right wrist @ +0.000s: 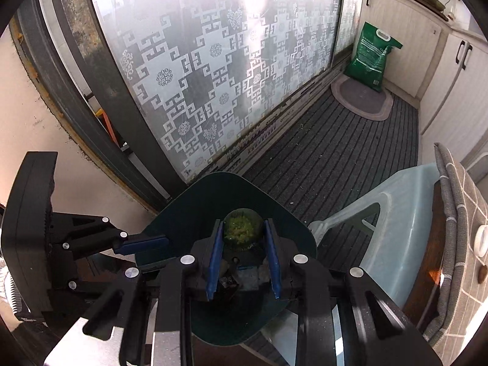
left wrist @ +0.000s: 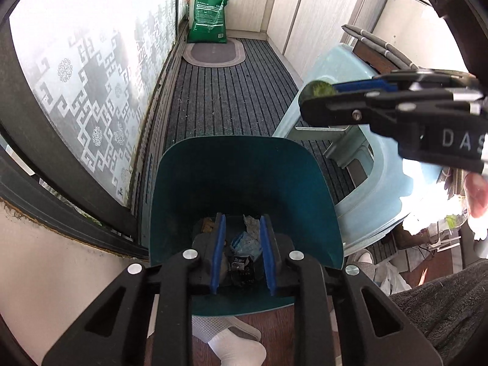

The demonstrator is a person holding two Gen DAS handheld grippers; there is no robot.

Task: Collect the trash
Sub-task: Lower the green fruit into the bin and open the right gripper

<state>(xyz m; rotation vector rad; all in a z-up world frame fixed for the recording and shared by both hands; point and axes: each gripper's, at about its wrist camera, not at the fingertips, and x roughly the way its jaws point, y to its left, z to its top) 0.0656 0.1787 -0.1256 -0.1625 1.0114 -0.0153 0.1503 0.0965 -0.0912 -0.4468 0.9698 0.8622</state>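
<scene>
Cup (right wrist: 243,228) between right gripper (right wrist: 243,256) fingers

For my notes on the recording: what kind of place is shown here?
Probably an enclosed home balcony or utility room: a frosted patterned sliding door, white cupboards, a striped floor mat and a green sack in the corner.

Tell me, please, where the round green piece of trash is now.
The round green piece of trash is clamped in the right tongs, above the open teal bin, right of the left tongs.
</scene>
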